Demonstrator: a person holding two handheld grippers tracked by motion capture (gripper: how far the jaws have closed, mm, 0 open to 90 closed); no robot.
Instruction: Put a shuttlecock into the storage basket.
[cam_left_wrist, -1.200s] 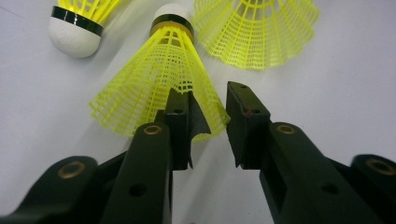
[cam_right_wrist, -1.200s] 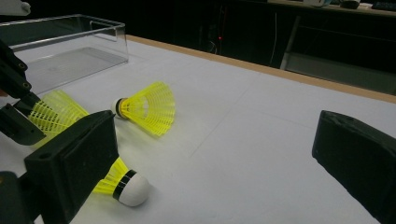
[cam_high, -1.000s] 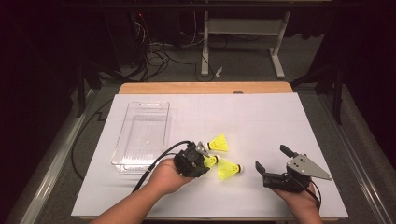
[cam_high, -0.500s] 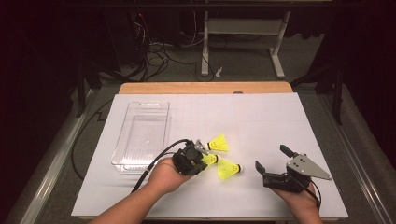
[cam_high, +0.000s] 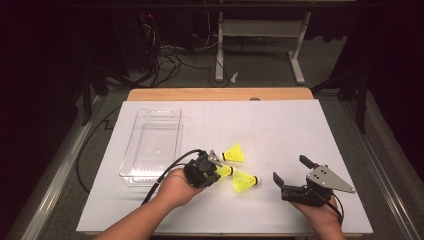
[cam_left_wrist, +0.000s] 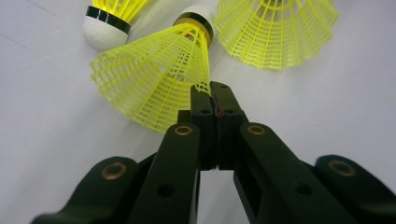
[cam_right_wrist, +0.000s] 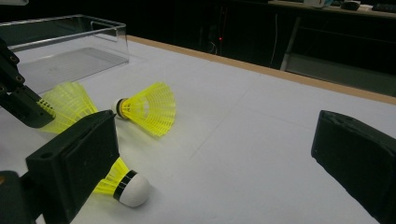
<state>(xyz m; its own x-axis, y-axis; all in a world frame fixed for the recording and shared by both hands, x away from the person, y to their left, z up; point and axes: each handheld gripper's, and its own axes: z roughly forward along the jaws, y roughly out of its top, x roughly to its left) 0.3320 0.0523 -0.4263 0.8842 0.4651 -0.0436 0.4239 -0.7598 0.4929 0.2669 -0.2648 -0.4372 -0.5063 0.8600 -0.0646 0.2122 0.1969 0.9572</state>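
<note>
Left gripper (cam_left_wrist: 215, 95), jaws just closing, now pinches the skirt rim of the middle yellow plastic-mesh shuttlecock (cam_left_wrist: 154, 74) lying on the white tabletop (cam_high: 280, 130) beside the clear plastic tray (cam_high: 150, 145), seemingly ready for lifting; right gripper (cam_high: 291, 176) gapes idle.

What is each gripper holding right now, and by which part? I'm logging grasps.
The left gripper pinches the middle shuttlecock by the rim of its yellow mesh skirt. The right gripper is open and holds nothing.
</note>
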